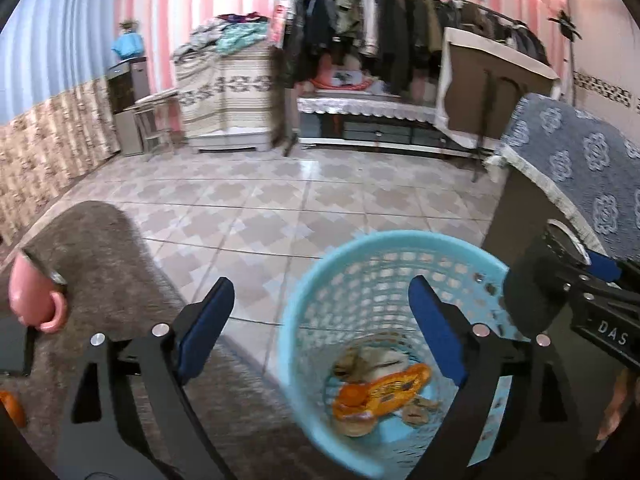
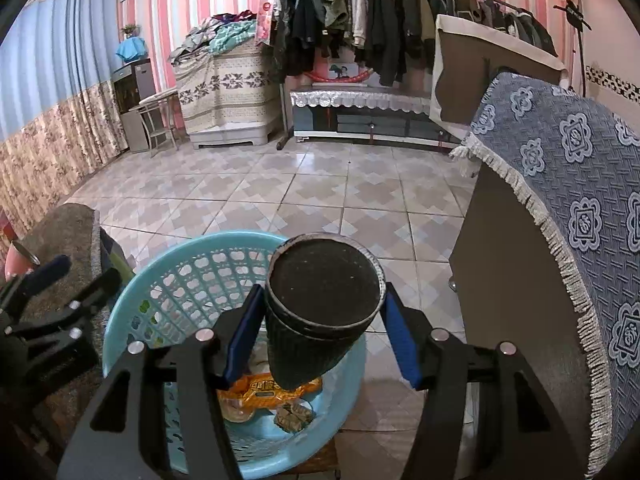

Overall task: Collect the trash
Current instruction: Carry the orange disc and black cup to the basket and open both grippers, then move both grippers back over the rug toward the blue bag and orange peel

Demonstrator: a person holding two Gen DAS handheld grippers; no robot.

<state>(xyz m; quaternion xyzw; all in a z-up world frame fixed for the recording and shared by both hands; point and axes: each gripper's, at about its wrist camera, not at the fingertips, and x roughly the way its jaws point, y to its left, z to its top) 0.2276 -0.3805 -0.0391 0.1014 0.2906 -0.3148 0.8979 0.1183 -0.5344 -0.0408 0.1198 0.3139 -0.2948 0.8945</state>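
Observation:
A light blue plastic basket (image 1: 320, 276) stands on the tiled floor and also shows in the right wrist view (image 2: 160, 280). In it lie an orange snack wrapper (image 1: 384, 394) and crumpled paper scraps (image 1: 372, 362). My right gripper (image 2: 322, 332) is shut on a black ribbed paper cup (image 2: 320, 312), held over the basket's right side, bottom toward the camera. The cup (image 1: 532, 300) also shows at the right of the left wrist view. My left gripper (image 1: 320, 332) is open and empty, just left of and above the basket.
A grey-brown cloth-covered table (image 1: 100, 264) lies at left with a pink mug (image 1: 34, 296) on it. A cabinet with a blue patterned cover (image 2: 560, 184) stands at right. A clothes rack (image 2: 400, 12) and low bench stand at the back.

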